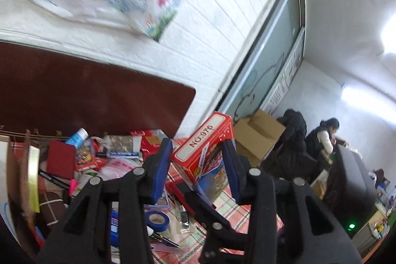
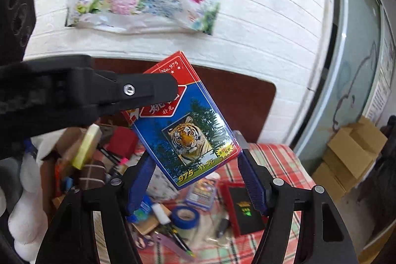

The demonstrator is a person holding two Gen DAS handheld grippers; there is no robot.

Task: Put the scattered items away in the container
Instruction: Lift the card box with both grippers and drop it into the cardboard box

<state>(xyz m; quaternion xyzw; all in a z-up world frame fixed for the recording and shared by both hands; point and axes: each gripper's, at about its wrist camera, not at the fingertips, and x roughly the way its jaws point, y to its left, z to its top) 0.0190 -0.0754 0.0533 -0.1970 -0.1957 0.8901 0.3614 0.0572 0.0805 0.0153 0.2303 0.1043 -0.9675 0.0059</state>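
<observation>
A red and blue card box with a tiger picture (image 2: 188, 130) hangs in the air above the table, held from two sides. My right gripper (image 2: 195, 180) is shut on its lower end, with a blue pad against each side. The left gripper's black finger (image 2: 148, 90) reaches in from the left across the box's upper corner. In the left wrist view the same box (image 1: 205, 152) sits between the blue pads of my left gripper (image 1: 196, 162), which is shut on it. An open cardboard box (image 2: 66, 140) with several items in it stands at the left.
A checked cloth (image 2: 279, 160) covers the table, strewn with a blue tape roll (image 2: 185, 215), a black booklet in a red case (image 2: 245, 212), a small card pack (image 2: 200, 192) and pens. A brown board (image 1: 86, 95) stands behind. Two people (image 1: 321, 140) sit far right.
</observation>
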